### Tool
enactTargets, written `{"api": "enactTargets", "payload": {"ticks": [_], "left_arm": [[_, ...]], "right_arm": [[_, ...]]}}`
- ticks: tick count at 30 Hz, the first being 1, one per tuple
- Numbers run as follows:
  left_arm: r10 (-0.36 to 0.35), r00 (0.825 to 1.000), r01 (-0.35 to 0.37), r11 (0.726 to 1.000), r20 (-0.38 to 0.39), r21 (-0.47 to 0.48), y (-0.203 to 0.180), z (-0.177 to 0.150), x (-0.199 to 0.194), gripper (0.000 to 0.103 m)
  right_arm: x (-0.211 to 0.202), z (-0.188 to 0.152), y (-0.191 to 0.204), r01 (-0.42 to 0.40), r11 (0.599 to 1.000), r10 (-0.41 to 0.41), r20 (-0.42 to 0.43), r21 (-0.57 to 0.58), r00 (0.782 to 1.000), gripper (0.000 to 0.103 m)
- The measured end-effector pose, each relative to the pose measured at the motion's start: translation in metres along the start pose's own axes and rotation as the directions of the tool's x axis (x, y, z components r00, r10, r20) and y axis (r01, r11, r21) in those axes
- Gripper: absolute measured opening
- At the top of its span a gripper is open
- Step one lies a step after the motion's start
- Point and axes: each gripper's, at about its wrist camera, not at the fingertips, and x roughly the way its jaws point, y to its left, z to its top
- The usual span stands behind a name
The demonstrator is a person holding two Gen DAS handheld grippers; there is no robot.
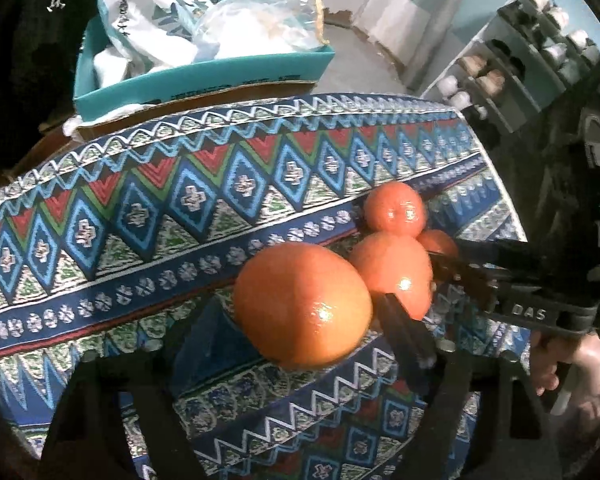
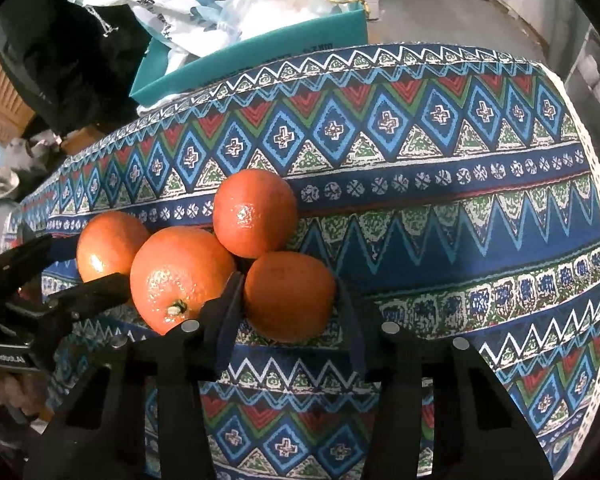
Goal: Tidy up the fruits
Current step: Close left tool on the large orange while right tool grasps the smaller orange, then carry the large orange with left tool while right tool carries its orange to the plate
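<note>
left wrist: the left gripper (image 1: 306, 312) straddles the big orange (image 1: 300, 280) on the patterned cloth (image 1: 140, 216) – whether it pinches, i cannot tell. right wrist: the right gripper (image 2: 288, 292) is clamped tight on the nearest orange (image 2: 290, 304), touching its neighbours.

Counter: I see a patterned cloth (image 2: 440, 208) covering the counter in blue, red, green and white bands.
Fruit on it: four oranges (image 2: 180, 276) clustered, touching one another.
Far edge: a teal box (image 2: 236, 68) sits beyond the cloth.
</note>
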Motion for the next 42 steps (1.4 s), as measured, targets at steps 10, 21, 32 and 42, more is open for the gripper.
{"api": "enactTargets", "payload": {"ticks": [10, 21, 32, 42], "left_arm": [[0.085, 0.996, -0.086, 0.995, 0.020, 0.045, -0.010, -0.011, -0.007, 0.068], [0.132, 0.989, -0.135, 0.990, 0.068, 0.041, -0.011, -0.022, -0.040, 0.068], [0.169, 0.978, -0.177, 0.983, 0.122, 0.051, -0.024, -0.036, -0.082, 0.068], [0.186, 0.971, -0.192, 0.981, 0.152, 0.024, -0.023, -0.052, -0.118, 0.068]], "right_arm": [[-0.010, -0.001, 0.010, 0.059, 0.996, -0.056, 0.050, -0.060, 0.997, 0.044], [-0.039, -0.005, 0.027, 0.117, 0.987, -0.104, 0.116, -0.106, 0.988, 0.044], [-0.073, -0.014, 0.054, 0.127, 0.979, -0.098, 0.183, -0.157, 0.978, 0.044], [-0.096, -0.016, 0.080, 0.115, 0.973, -0.068, 0.227, -0.200, 0.972, 0.044]]}}
